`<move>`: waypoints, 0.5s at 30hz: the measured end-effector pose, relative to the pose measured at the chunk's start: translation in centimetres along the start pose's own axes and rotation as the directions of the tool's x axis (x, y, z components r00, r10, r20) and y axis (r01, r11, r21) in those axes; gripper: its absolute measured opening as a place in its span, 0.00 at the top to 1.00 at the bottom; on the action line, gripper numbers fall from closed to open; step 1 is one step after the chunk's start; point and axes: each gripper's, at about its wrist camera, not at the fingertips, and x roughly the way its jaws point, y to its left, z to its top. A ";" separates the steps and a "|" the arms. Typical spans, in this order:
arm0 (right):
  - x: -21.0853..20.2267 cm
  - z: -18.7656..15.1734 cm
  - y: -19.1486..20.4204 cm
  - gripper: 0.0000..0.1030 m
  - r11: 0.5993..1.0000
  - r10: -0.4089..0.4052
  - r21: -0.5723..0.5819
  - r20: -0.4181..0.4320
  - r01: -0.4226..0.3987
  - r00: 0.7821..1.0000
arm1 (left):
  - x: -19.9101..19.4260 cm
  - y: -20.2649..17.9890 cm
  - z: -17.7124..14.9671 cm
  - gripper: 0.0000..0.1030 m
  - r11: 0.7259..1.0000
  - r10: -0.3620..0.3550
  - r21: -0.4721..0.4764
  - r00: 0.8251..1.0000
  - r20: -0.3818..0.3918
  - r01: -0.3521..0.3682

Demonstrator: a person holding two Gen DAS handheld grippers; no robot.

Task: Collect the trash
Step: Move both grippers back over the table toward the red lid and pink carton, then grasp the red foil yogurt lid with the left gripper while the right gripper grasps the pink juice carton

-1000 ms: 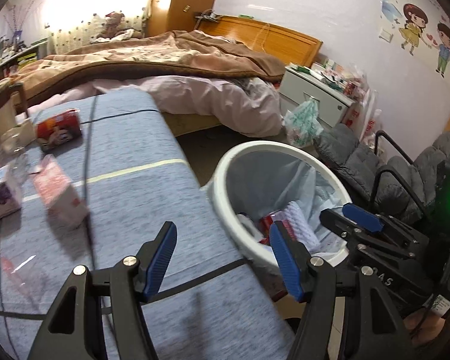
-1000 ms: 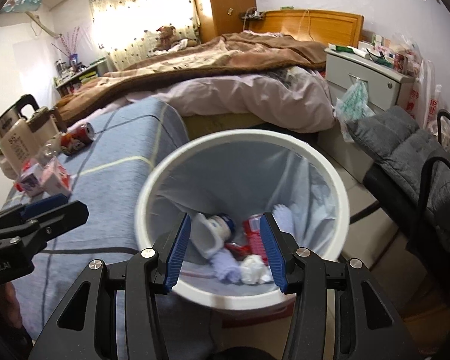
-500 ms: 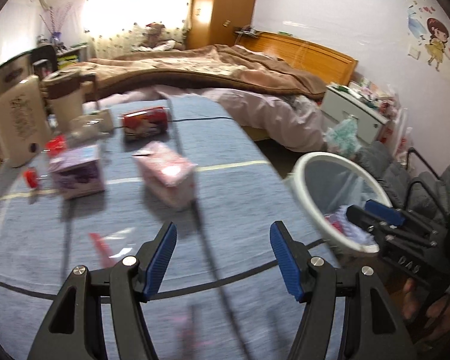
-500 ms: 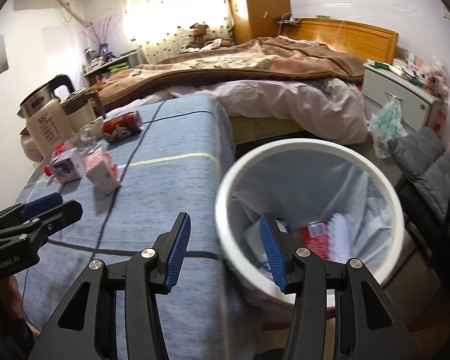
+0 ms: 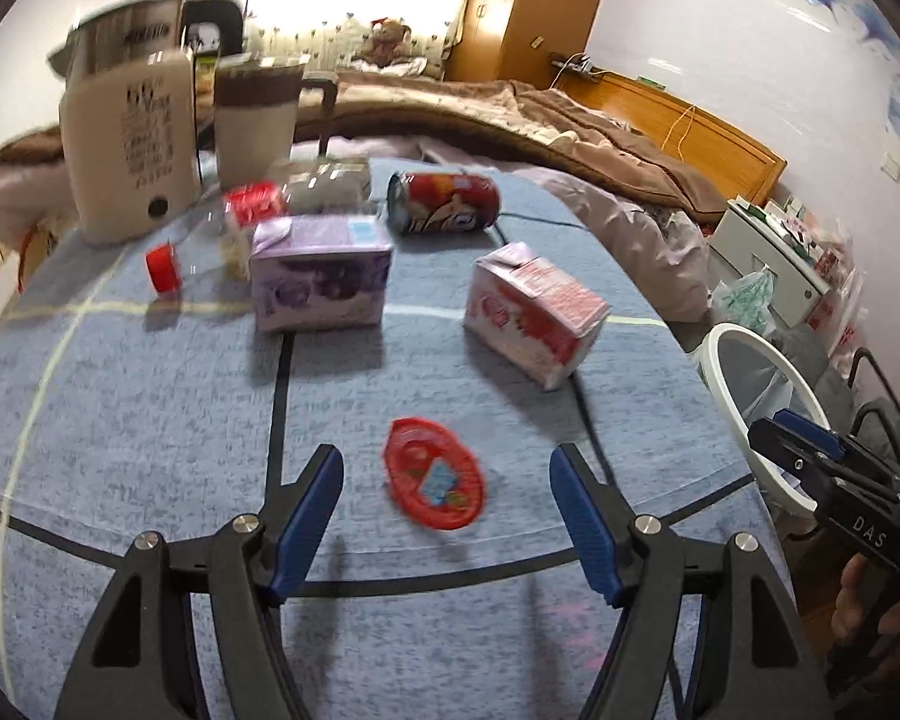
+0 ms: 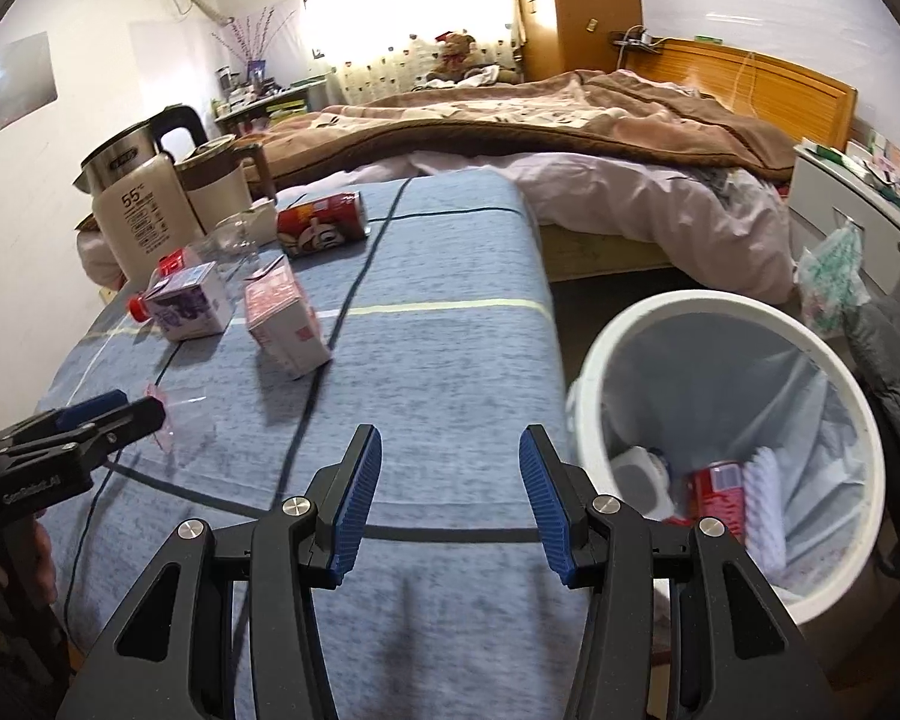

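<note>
My left gripper (image 5: pixel 444 456) hovers low over the blue tablecloth (image 5: pixel 150 420); its jaws are opening. A flat red oval wrapper (image 5: pixel 432 483) lies on the cloth in the gap between them, untouched. Beyond it lie a pink carton (image 5: pixel 534 312), a purple carton (image 5: pixel 321 273), a red can (image 5: pixel 444 203) on its side and a red cap (image 5: pixel 163 267). My right gripper (image 6: pixel 450 438) is open and holds nothing, over the table's near edge beside the white bin (image 6: pixel 720 312). Inside the bin are a red can (image 6: pixel 717 489) and white trash.
A cream kettle (image 5: pixel 129 144) and a mug (image 5: pixel 257 120) stand at the table's far left corner. The bed (image 6: pixel 570 120) lies behind the table, and a white cabinet (image 6: pixel 846 222) and a grey padded chair (image 6: pixel 894 348) stand past the bin. A hand (image 5: pixel 858 594) holds the right gripper.
Both grippers swung left, away from the bin and over the table. The left jaws spread wider, and the red wrapper came into view between them. The right jaws kept their gap.
</note>
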 end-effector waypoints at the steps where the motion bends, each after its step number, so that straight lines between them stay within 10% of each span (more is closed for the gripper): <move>1: 0.2 0.0 0.3 0.52 1.000 0.003 -0.004 -0.001 -0.003 1.000 | 0.3 0.2 -0.1 0.29 1.000 -0.001 -0.003 1.000 -0.003 0.001; 15: 2.5 1.3 3.5 0.52 0.998 0.031 -0.048 -0.032 -0.033 0.999 | 2.7 1.0 0.1 0.29 1.000 -0.031 0.003 0.998 -0.057 0.031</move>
